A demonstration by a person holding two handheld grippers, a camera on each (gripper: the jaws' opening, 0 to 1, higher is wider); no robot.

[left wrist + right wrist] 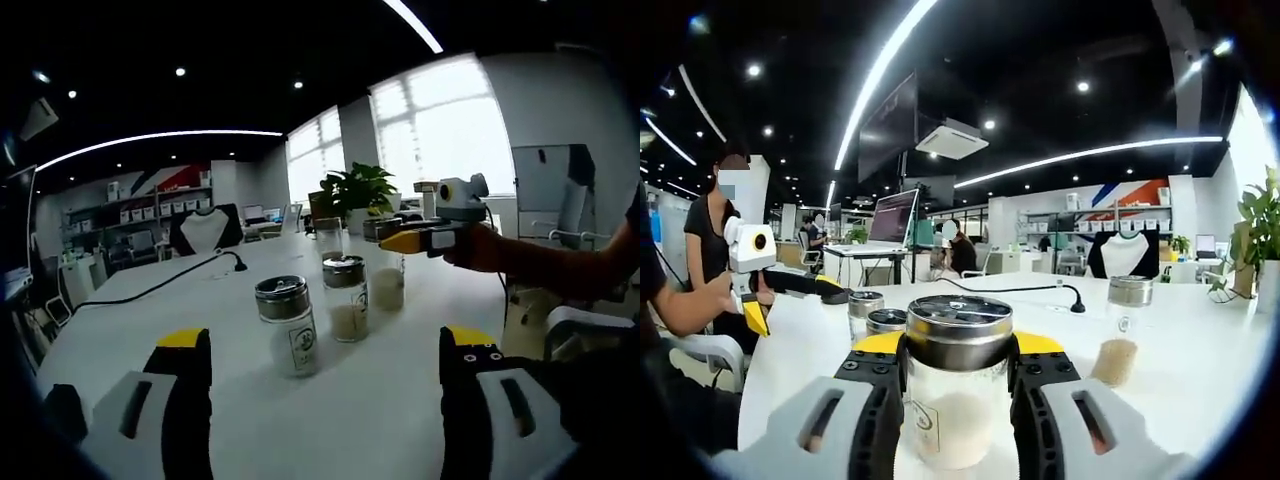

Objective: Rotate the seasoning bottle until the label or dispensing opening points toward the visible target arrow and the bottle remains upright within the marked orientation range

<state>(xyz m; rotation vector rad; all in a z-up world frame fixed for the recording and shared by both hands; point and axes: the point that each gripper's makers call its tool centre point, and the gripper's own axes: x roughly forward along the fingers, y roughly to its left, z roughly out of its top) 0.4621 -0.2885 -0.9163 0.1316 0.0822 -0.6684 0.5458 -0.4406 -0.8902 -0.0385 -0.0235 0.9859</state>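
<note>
Several glass seasoning bottles with metal shaker lids stand upright on a white table (180, 310). My right gripper (958, 375) is shut on one bottle (958, 400) with pale powder and a small label at its lower left. In the left gripper view that held bottle (387, 282) is third in the row, with the right gripper (388, 240) closed just under its lid. My left gripper (325, 395) is open, jaws wide apart, short of the nearest bottle (288, 328). From the right gripper view the left gripper (790, 300) hovers over the table's left end.
Another bottle (346, 298) stands between the nearest and the held one, and a fourth (328, 238) behind. A separate bottle (1123, 332) stands to the right. A black cable (160, 285) crosses the table; a potted plant (355, 190) stands at its far end. A person (705, 250) stands left.
</note>
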